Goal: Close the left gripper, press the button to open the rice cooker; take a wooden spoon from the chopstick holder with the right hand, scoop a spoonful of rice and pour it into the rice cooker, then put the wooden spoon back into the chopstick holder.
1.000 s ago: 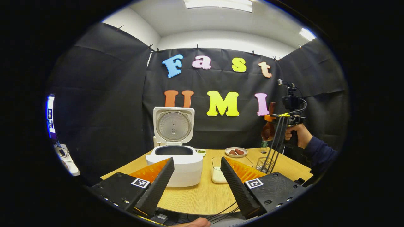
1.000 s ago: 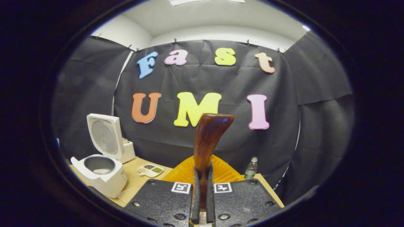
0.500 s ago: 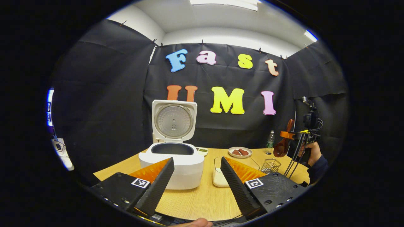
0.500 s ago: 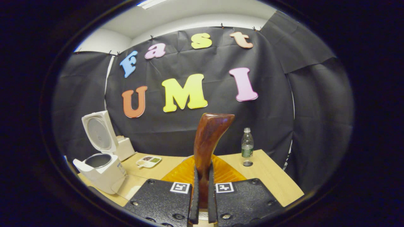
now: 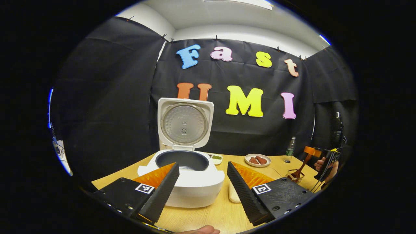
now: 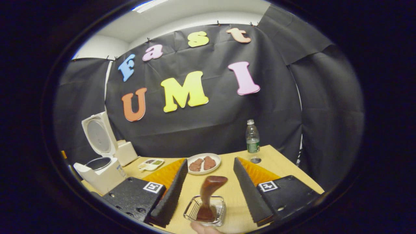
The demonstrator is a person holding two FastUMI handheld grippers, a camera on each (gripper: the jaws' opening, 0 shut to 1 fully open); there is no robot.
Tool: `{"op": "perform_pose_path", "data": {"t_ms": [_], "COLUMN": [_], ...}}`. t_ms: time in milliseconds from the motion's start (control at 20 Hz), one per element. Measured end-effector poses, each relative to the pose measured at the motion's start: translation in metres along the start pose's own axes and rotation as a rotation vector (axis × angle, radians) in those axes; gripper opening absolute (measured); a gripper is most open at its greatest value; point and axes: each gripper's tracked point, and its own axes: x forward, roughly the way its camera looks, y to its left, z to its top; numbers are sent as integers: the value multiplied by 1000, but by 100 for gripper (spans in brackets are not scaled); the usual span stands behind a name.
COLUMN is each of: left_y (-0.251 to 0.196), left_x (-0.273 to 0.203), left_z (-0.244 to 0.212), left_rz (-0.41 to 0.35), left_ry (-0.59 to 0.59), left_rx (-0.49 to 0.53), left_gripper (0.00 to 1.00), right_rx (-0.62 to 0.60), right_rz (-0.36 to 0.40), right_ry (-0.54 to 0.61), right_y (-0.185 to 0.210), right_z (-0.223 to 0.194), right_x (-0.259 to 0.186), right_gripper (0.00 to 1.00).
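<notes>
The white rice cooker (image 5: 187, 183) stands with its lid (image 5: 184, 123) up and its pot showing; it is at the left in the right gripper view (image 6: 99, 170). My left gripper (image 5: 203, 163) is open just in front of it, holding nothing. My right gripper (image 6: 210, 161) is open above the wire chopstick holder (image 6: 195, 212). The wooden spoon (image 6: 212, 184) stands in that holder, bowl down, free of both fingers. In the left gripper view the right gripper (image 5: 326, 157) is held by a hand at the far right, beside the holder (image 5: 294, 175). A white rice container (image 5: 232, 196) is mostly hidden behind my left gripper's finger.
A plate of brown pieces (image 6: 204, 162) and a small seasoning dish (image 6: 151, 164) sit mid-table. A plastic bottle (image 6: 252, 140) stands near the back right corner. The wooden table's edge (image 6: 305, 177) runs close on the right. Black cloth walls the booth.
The right gripper came down, set the spoon into the wire holder and opened, letting it go. The left gripper moved closer to the cooker, still open.
</notes>
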Motion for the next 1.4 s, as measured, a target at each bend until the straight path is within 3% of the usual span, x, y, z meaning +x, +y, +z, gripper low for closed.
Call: {"op": "perform_pose_path", "data": {"t_ms": [100,200,300,350,400,600,650,700,850,900,1400], "left_y": [8,20,31,35,39,53,55,60,61,64,81], "left_x": [17,31,44,50,55,73,80,86,104,113,249], "left_z": [11,23,38,47,57,96,107,116,140,149,193], "left_rz": [0,12,25,31,39,63,69,78,65,63,56], "left_ry": [0,-2,-8,-15,-25,-57,-67,-67,-53,-53,-50], "left_rx": [-6,16,31,31,32,73,85,89,72,72,45], "left_gripper": [94,94,94,94,94,94,94,94,94,94,94], "right_rx": [-8,-29,-69,-84,-94,-106,-115,-125,-145,-150,-201], "right_rz": [-47,-56,-61,-58,-58,-28,-21,-17,26,38,67], "right_ry": [-5,-10,-31,-38,-38,-47,-61,-67,-47,-34,-76], "right_y": [-7,-4,1,5,9,32,38,42,61,65,83], "right_z": [3,5,9,11,10,20,25,28,27,27,54], "right_x": [-16,-32,-52,-62,-71,-101,-108,-116,-129,-133,-140], "right_gripper": [99,95,100,95,100,100,95,100,100,96,100]}}
